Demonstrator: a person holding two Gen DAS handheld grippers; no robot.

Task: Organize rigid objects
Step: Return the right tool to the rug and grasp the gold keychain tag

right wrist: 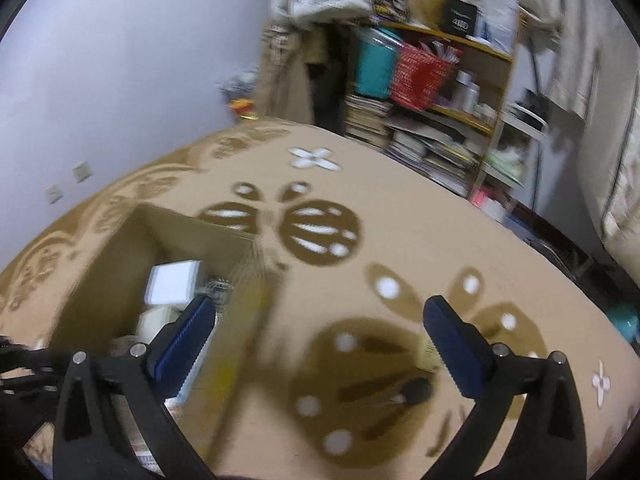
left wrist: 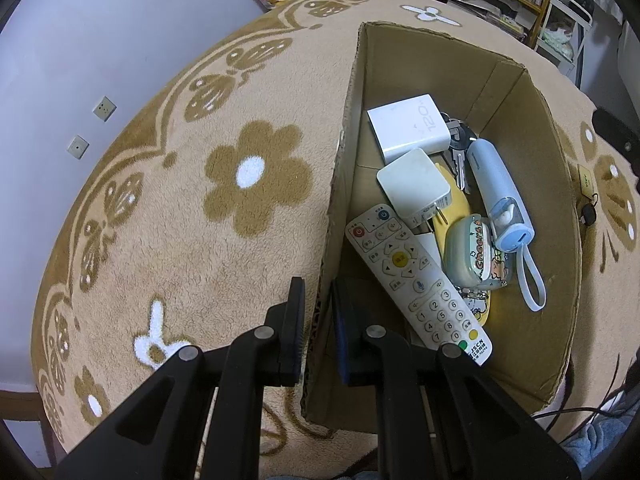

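1. Nearly there, by the look of it: the box (left wrist: pixel 532 264) already holds the remote (left wrist: pixel 416 280), two white chargers (left wrist: pixel 412 190), the keys (left wrist: pixel 460 148), a blue power bank (left wrist: pixel 500 192) and a small "Cheers" case (left wrist: pixel 472 254), all heaped on something yellow.
2. What seems left sits outside the box, just past its right wall on the cloth-covered bench (left wrist: pixel 160 220): a small black fob (right wrist: pixel 416 390) with a yellowish tag (left wrist: pixel 585 178) beside it. Nothing else loose shows on the bench.
3. The left gripper (left wrist: pixel 318 300) is clamped on the box's left wall, one jaw outside and one inside, cardboard pinched between. It looks to be steadying the box.
4. The right gripper (right wrist: pixel 316 332) has its jaws wide apart and empty, hovering over the bench just right of the box.
5. The right view is blurred, but the fob lies low between the two jaws, nearer the right one and not touching either.
6. My call: a short drop onto the fob, then across into the box, and this task is about done.
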